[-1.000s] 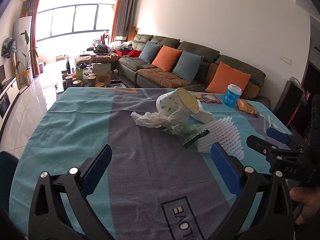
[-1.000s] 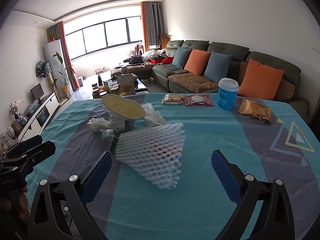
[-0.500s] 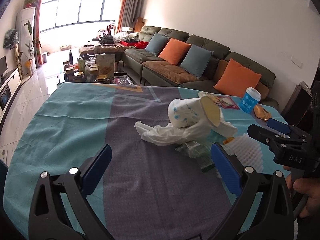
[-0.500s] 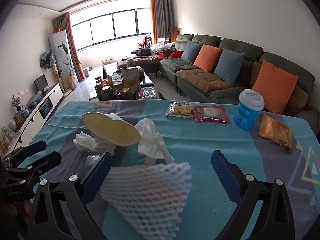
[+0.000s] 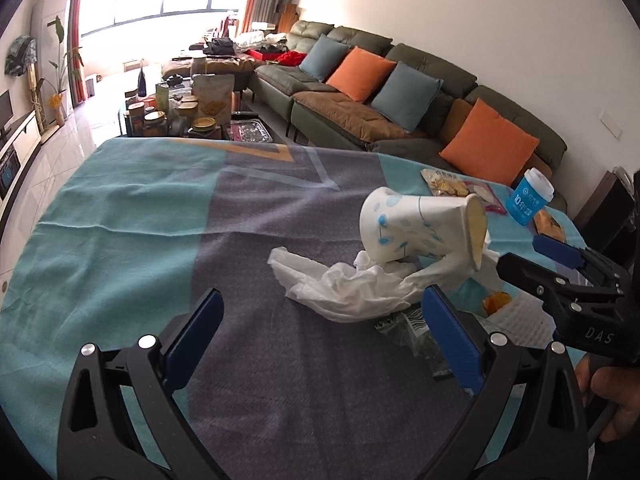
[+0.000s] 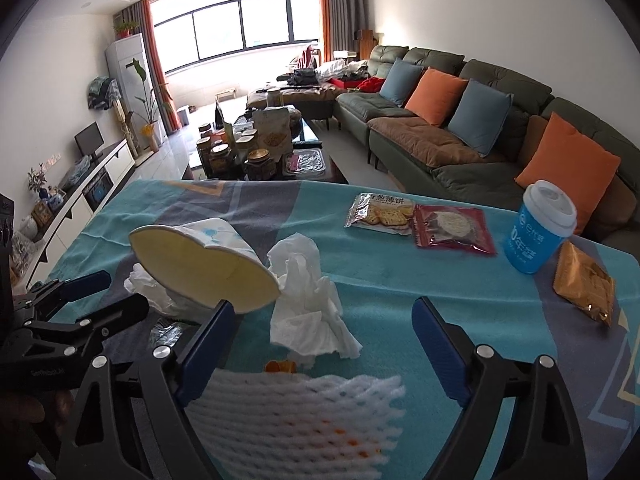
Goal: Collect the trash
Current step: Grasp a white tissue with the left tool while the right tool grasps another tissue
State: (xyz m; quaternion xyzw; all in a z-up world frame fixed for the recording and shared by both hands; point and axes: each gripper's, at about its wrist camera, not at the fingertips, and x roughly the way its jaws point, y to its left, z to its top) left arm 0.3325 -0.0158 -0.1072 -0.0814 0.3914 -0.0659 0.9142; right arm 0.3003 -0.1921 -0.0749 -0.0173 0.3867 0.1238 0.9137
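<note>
A trash pile lies mid-table: a tipped white paper cup (image 5: 420, 232) (image 6: 200, 264) resting on crumpled white tissue (image 5: 348, 284) (image 6: 308, 304), a clear plastic wrapper (image 5: 416, 332), and a white foam fruit net (image 6: 296, 424) with orange peel. My left gripper (image 5: 320, 340) is open and empty, just short of the tissue. My right gripper (image 6: 320, 348) is open and empty, low over the foam net, which lies between its fingers. Each gripper shows in the other's view: the right one (image 5: 568, 280), the left one (image 6: 80, 308).
A blue lidded cup (image 6: 536, 228) (image 5: 528, 196), a cracker packet (image 6: 380, 208), a red snack packet (image 6: 452, 228) and an orange packet (image 6: 584, 288) sit at the table's far right. A teal and grey tablecloth (image 5: 120, 220) covers the table. A sofa and a cluttered coffee table stand beyond.
Both grippers have moved forward toward the pile. The foam net has slid under the right gripper, and the cup and tissue loom larger. Both stay open.
</note>
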